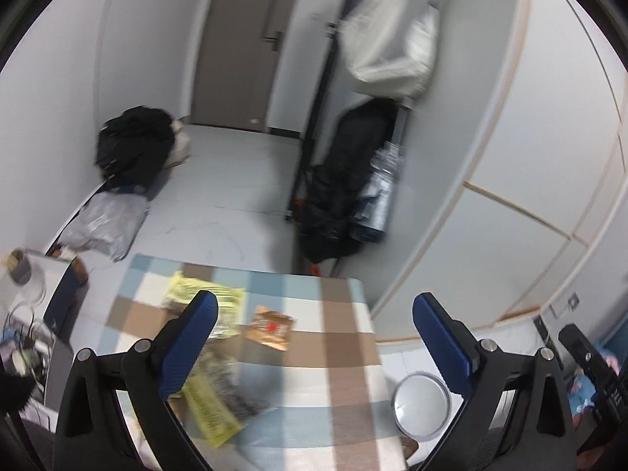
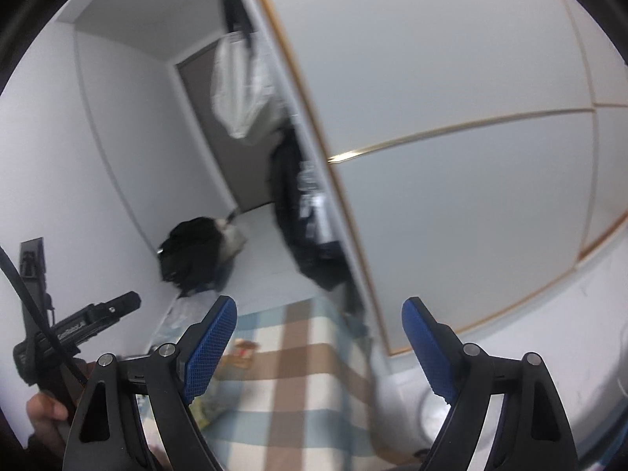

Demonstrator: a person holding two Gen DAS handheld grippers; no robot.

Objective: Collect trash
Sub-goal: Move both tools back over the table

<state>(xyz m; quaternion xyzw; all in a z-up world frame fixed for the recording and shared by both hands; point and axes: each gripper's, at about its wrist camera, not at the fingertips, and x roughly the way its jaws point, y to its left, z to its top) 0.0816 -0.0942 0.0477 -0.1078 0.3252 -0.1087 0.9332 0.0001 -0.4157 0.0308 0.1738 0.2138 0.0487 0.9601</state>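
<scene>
Both grippers (image 1: 314, 325) (image 2: 320, 331) wide apart, empty.

I see small white letters on my other claw (image 2: 78, 324), but they are too blurry to read. The yellow wrappers (image 1: 212, 400) have dark print that I can't read either.

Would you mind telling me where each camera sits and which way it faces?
Left wrist: on the left gripper, open, tilted down at the checked table with yellow wrappers and a bin beside it.
Right wrist: on the right gripper, open, aimed higher at the cupboard doors; a hand shows at the lower left.
Shared: table, hanging white bag, door.
</scene>
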